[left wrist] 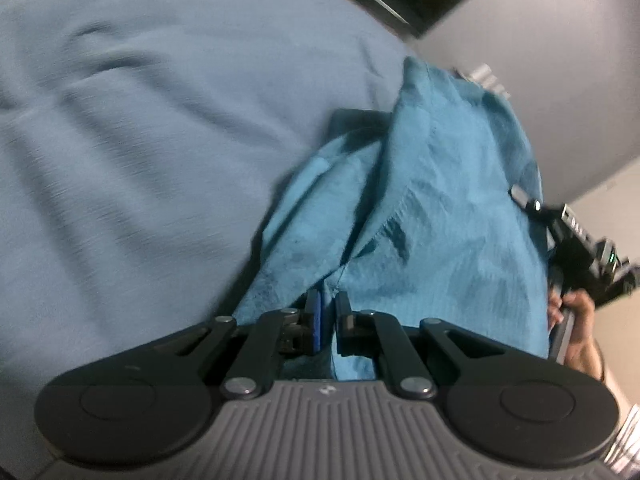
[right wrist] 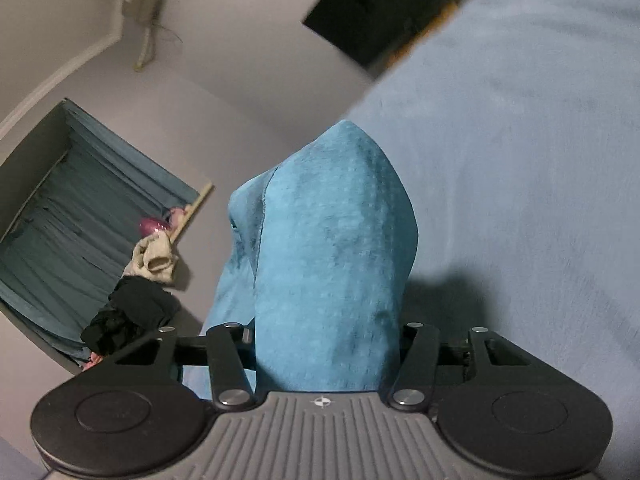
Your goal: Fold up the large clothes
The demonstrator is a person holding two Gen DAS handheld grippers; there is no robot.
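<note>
A teal garment [left wrist: 440,220] hangs lifted over the pale blue bed sheet [left wrist: 160,120]. My left gripper [left wrist: 329,312] is shut on one of its edges, with a thin fold pinched between the pads. In the right wrist view a thick bunch of the same garment [right wrist: 332,240] fills the gap of my right gripper [right wrist: 328,344] and hides its fingertips. The jaws stand partly apart and clamp that bunch. The right gripper's body [left wrist: 580,240] and a person's hand [left wrist: 576,320] show at the far edge of the cloth in the left wrist view.
The bed sheet [right wrist: 520,140] is wrinkled. A dark piece of furniture [right wrist: 380,12] stands past the bed. A teal curtain [right wrist: 60,200] hangs on the grey wall, and a pile of dark and beige clothes [right wrist: 136,300] sits in front of it.
</note>
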